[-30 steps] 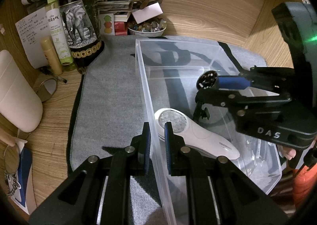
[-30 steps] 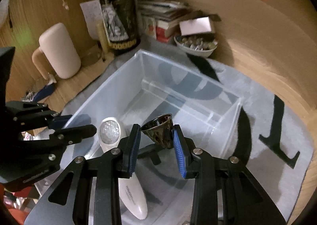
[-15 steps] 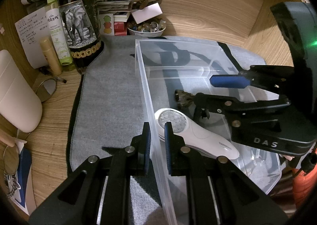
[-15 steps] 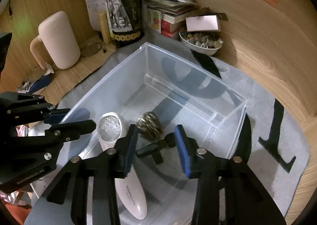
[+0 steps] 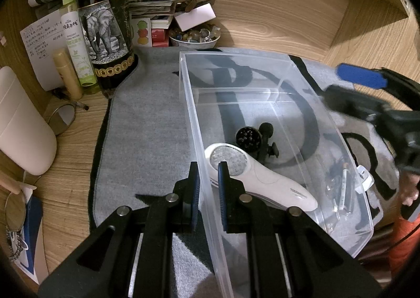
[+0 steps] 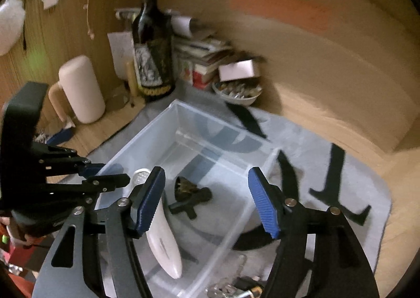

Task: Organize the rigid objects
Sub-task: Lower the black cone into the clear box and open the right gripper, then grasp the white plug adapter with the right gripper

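A clear plastic bin (image 5: 191,119) (image 6: 147,137) stands on a grey mat. Inside lie a white handheld shaver-like device (image 5: 262,179) (image 6: 164,240) and a small black cone-headed object (image 5: 256,140) (image 6: 190,194), next to each other. My left gripper (image 5: 208,187) is shut on the bin's near left wall. My right gripper (image 6: 207,200) is open and empty, above the bin; it shows blurred at the right in the left wrist view (image 5: 367,93).
A dark elephant-label bottle (image 5: 105,30) (image 6: 153,53), a green spray bottle (image 5: 77,43), a stack of books (image 5: 155,19) and a bowl of stones (image 5: 194,36) stand at the back. A cream jug (image 5: 18,124) (image 6: 81,90) is at the left. Small metal items (image 5: 338,190) lie in the bin's near corner.
My right gripper let go of the black cone-headed object into the bin, opened wide and drew back and up to the right. My left gripper stayed clamped on the bin wall.
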